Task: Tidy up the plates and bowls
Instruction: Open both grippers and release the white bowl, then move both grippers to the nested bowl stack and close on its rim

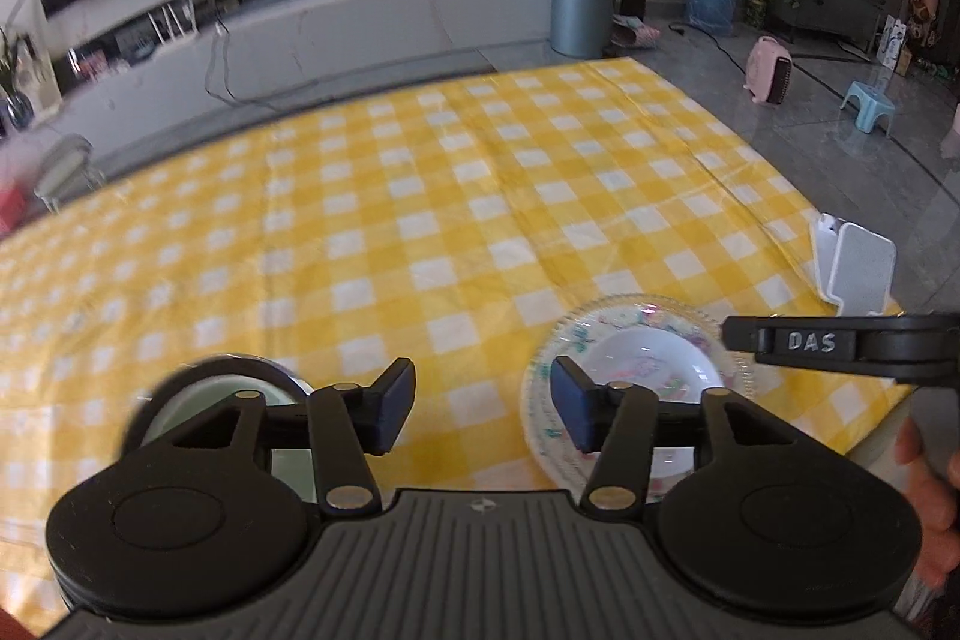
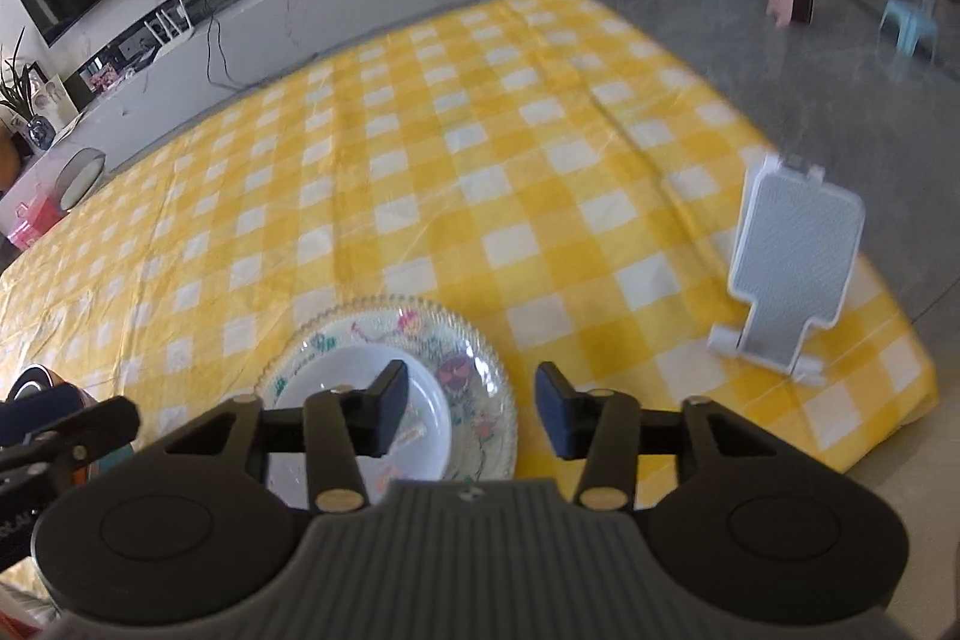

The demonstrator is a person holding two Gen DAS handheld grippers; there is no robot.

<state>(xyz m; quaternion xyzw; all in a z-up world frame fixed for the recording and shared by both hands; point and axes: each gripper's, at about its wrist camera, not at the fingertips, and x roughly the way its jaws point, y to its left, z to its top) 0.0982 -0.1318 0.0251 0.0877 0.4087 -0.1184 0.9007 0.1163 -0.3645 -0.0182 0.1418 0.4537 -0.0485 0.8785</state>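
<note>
A clear glass plate with a beaded rim and colourful print (image 2: 474, 340) lies near the table's front edge, with a smaller white plate (image 2: 366, 376) stacked on it. The stack also shows in the left wrist view (image 1: 636, 334). A dark-rimmed bowl with a pale green inside (image 1: 210, 391) sits at the front left, partly hidden behind my left gripper; its edge shows in the right wrist view (image 2: 36, 379). My left gripper (image 1: 483, 409) is open and empty between bowl and plates. My right gripper (image 2: 471, 415) is open and empty, above the plates' right edge.
A yellow-and-white checked cloth (image 2: 456, 148) covers the table. A white phone stand (image 2: 792, 268) stands near the right edge, also in the left wrist view (image 1: 855, 268). Beyond the table are a grey bin (image 1: 579, 4), TV console and floor.
</note>
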